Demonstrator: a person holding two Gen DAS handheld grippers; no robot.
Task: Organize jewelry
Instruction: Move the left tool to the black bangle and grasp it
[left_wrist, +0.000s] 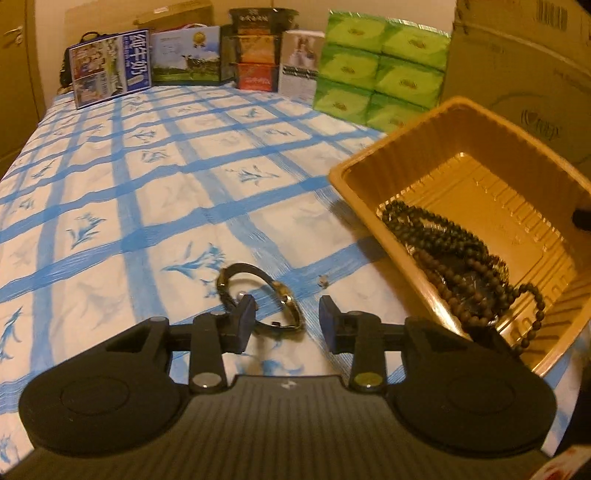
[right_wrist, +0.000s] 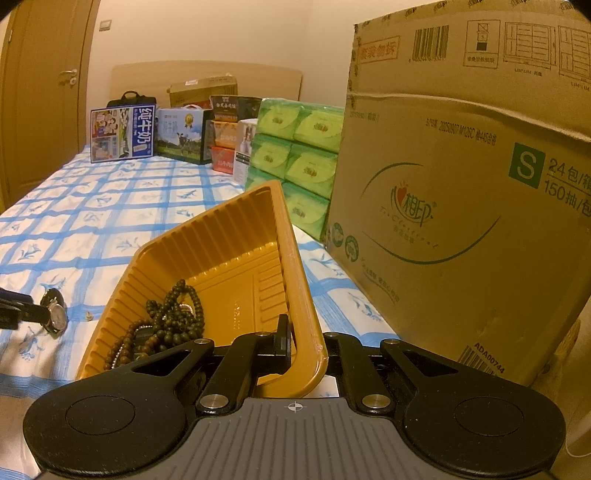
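Observation:
A wristwatch (left_wrist: 258, 295) with a dark strap lies on the blue-checked bedsheet (left_wrist: 147, 184). My left gripper (left_wrist: 287, 323) is open around it: the left pad is at the strap, and a gap separates the right pad from the case. In the right wrist view the watch (right_wrist: 55, 314) shows at the far left. A gold plastic tray (left_wrist: 388, 155) stands tilted and holds dark and brown bead strings (left_wrist: 461, 258). My right gripper (right_wrist: 306, 345) is shut on the tray's (right_wrist: 221, 251) near corner rim, lifting that side. The beads (right_wrist: 166, 325) have gathered in the low corner.
A small pale object (left_wrist: 324, 281) lies on the sheet between watch and tray. Green tissue packs (left_wrist: 380, 70) and milk cartons (left_wrist: 110, 66) line the far edge. A big cardboard box (right_wrist: 461, 203) stands close on the right. A door (right_wrist: 48, 92) is at the left.

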